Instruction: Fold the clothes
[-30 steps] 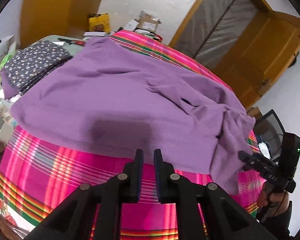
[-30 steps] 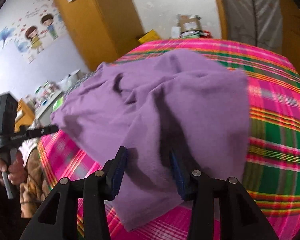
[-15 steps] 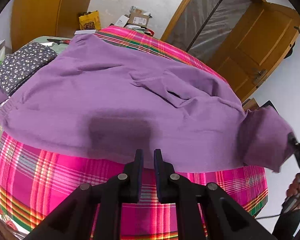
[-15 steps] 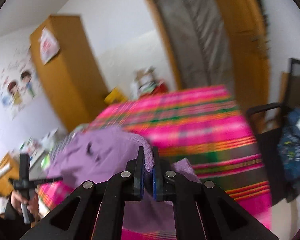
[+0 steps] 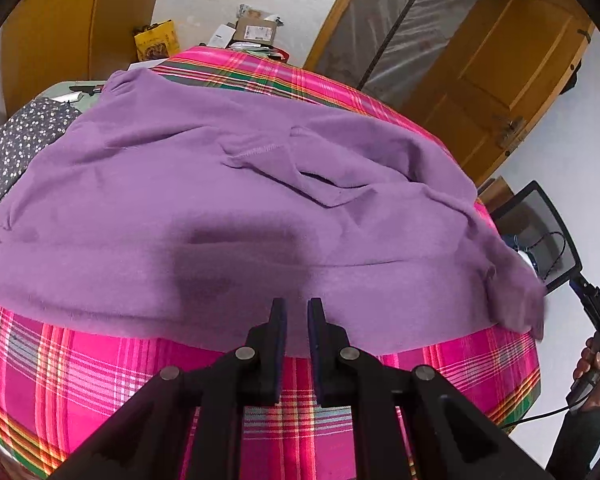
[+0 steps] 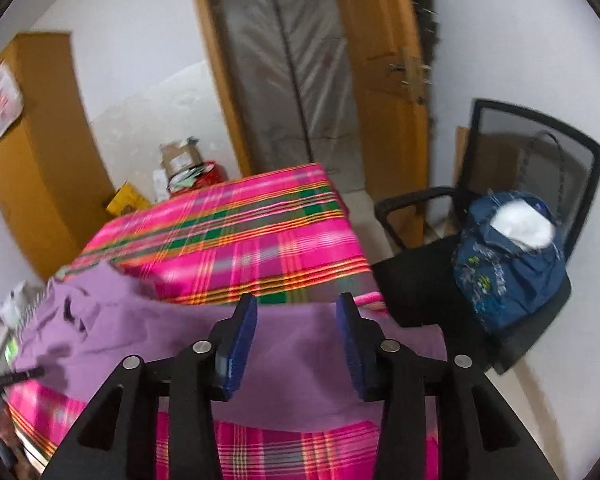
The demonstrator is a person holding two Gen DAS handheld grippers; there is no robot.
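A purple garment [image 5: 180,184] lies spread over the pink plaid table [image 5: 100,380], its right corner hanging off the table's right edge. My left gripper [image 5: 297,308] hovers over the garment's near hem. Its fingers stand close together with a narrow gap and nothing between them. In the right wrist view my right gripper [image 6: 296,308] is above the garment's corner [image 6: 300,368]. Its jaws are opening wide and the pads do not touch the cloth below. The left wrist view shows that gripper's body [image 5: 596,308], held by a hand [image 5: 592,364], at the right edge.
A black mesh chair [image 6: 540,140] with a blue bag [image 6: 508,264] stands right of the table. A folded dark dotted cloth [image 5: 16,148] lies at the left. Boxes [image 5: 256,30] crowd the far end, with a wooden door [image 5: 492,68] behind.
My right gripper shut on the garment's bunched right corner, drew it out to the right and up, then let go. The garment now lies flatter. My left gripper drifted slightly.
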